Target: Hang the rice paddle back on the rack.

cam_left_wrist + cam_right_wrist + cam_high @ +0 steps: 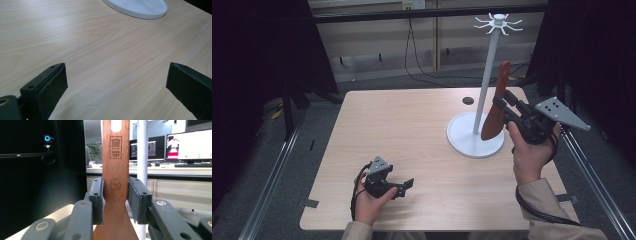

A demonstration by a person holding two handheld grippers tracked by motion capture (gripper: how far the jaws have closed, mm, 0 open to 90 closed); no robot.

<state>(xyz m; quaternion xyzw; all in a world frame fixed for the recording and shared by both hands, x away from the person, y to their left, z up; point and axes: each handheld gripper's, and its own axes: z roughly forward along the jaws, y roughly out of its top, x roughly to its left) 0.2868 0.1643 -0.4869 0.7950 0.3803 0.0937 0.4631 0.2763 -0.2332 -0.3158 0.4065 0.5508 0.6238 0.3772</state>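
Note:
My right gripper [501, 101] is shut on a reddish-brown wooden spatula [497, 102], held upright with its handle up and its blade down, just right of the white stand's pole [486, 75]. In the right gripper view the pads [98, 197] clamp the spatula's handle [115, 157], which has a hanging hole at its top; the white pole [142, 150] rises right behind it. The stand has a round white base [464, 137] and a ring of hooks [498, 22] at its top. My left gripper [404, 186] rests low over the table's near left part, open with bare wood between its fingers [53, 82].
The light wooden table [407, 130] has a small dark hole [468, 100] near its far edge. The stand's base rim [140, 8] lies ahead of the left gripper. Black curtains flank the table, and metal rails run along the floor on both sides.

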